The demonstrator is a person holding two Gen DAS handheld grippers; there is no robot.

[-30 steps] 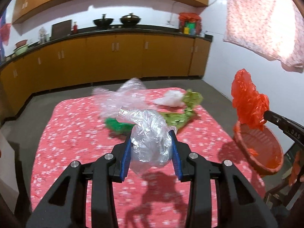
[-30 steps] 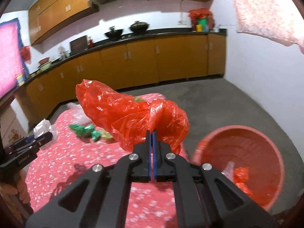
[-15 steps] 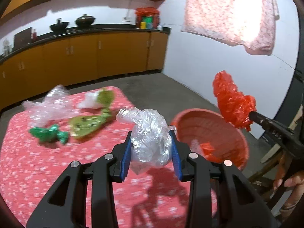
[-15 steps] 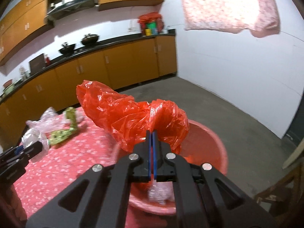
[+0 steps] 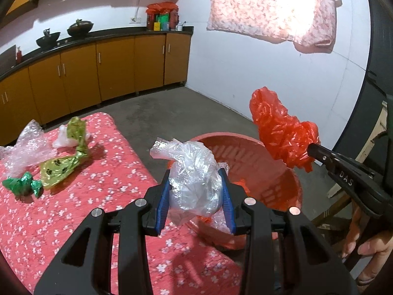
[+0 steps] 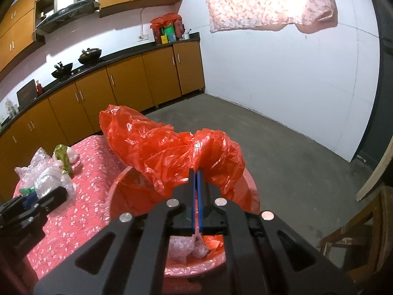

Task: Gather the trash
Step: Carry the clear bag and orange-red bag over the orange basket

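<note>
Red basket beside table edge

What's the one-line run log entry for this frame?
left gripper: shut on clear bag | right gripper: shut on red bag | both near basin | table: wrappers left

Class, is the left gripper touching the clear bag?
Touching. The left wrist view shows the left gripper with both blue pads pressed into the sides of the clear bag, holding it above the basket.
</note>
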